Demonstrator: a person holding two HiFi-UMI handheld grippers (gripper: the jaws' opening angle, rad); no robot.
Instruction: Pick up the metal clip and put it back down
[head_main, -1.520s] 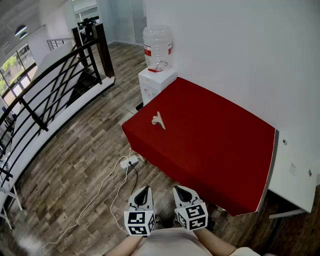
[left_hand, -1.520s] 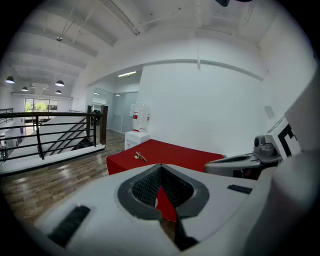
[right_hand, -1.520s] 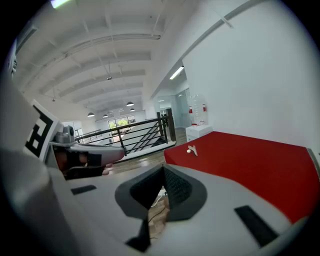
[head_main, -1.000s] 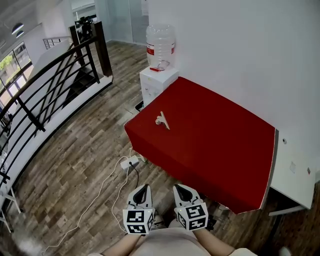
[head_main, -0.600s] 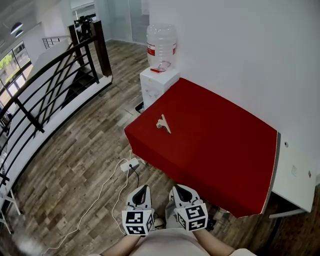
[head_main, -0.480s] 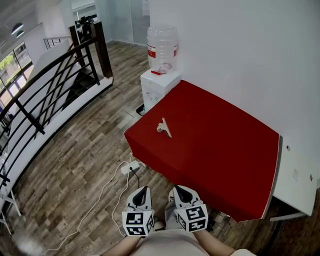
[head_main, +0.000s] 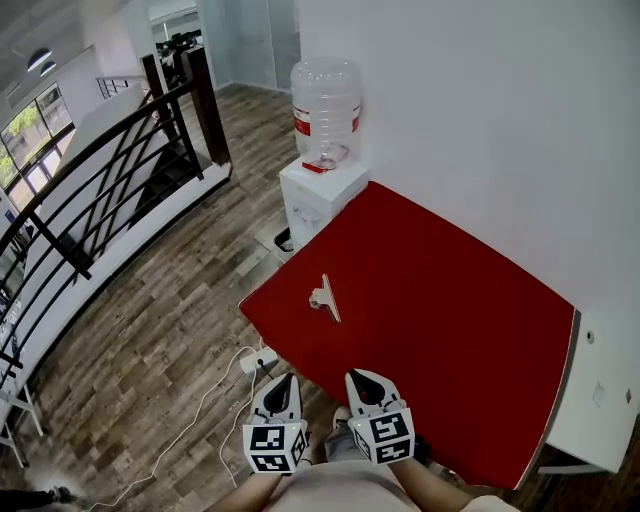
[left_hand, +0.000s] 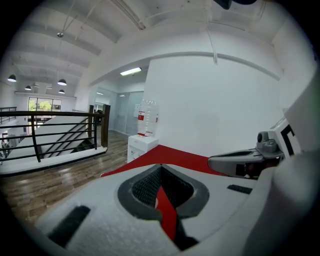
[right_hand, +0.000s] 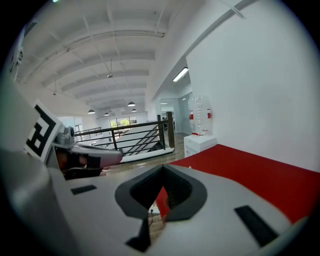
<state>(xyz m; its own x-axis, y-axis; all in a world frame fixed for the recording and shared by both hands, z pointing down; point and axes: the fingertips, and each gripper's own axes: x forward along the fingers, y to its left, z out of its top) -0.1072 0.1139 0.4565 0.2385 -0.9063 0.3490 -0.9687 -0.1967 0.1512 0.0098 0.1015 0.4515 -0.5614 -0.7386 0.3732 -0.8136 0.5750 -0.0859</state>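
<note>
the red-covered table (head_main: 450, 330) took up the right of the head view, set against the white wall (head_main: 480, 120). its flat, bare top looked like a plain working surface for a small object. the left gripper (head_main: 282, 382) and right gripper (head_main: 361, 379) were held low and side by side, close to the person's body, over the wooden floor (head_main: 150, 330) just off the table's near edge. each gripper's own view showed its 2 jaws clenched together with nothing between them. i judged this a carrying posture, not a reach, and either gripper's jaws would have to part before a pick. the metal clip (head_main: 324, 297) lay flat on the red top near the table's left corner, ahead of both grippers and well apart from them.

around them, the black railing (head_main: 100, 170) ran along the left, far from the work. a water dispenser (head_main: 320, 190) with its clear bottle (head_main: 325, 105) stood just beside the table's far-left corner, beyond the clip and apart from it. a white power strip (head_main: 262, 358) and its cable (head_main: 190, 420) lay on the floor by the near corner, more a risk to feet than to the grippers. nothing stood on the cloth between the grippers and the clip. only the table edge had to be crossed.
</note>
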